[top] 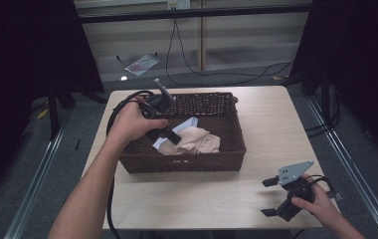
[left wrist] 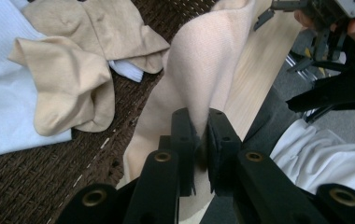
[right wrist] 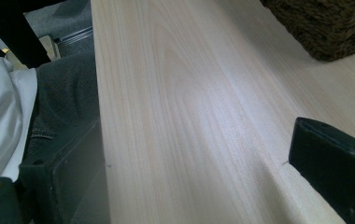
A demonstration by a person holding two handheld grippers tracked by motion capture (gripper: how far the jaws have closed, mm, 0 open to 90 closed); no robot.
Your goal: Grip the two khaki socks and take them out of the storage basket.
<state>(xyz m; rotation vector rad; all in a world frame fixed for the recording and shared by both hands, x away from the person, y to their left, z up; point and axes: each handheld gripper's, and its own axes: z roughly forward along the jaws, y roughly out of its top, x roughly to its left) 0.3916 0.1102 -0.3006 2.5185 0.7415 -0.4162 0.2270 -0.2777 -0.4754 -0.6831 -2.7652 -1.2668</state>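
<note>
Socks lie heaped in the wicker basket [top: 227,149] at the left-middle of the table [top: 271,124], and the work in hand looks like lifting one of them out. The left gripper [top: 172,137] reaches down into the basket, and its own view shows the two jaws pinched together on a fold of a pale cream sock [left wrist: 199,70], which hangs stretched from the pads toward the basket floor. Beside it in the basket rest two tan socks [left wrist: 68,79] lying over white ones [left wrist: 3,107]; they touch each other but sit apart from the held one.

To do this step well, I judge the lift should go straight up until the free end of the cream sock clears the basket rim, since dragging it sideways early could snag the weave or pull the tan pair along. The grip is on a thin fold near one end, so a steady, unhurried rise would keep the cloth from slipping through.

Farther right, the bare wood between basket and table edge offers a good place to set the sock down. The right gripper [top: 276,199] rests low near the front right corner, well apart from the basket, its jaws spread wide with nothing between them. It is placed to take the dangling end if the sock needs straightening.
</note>
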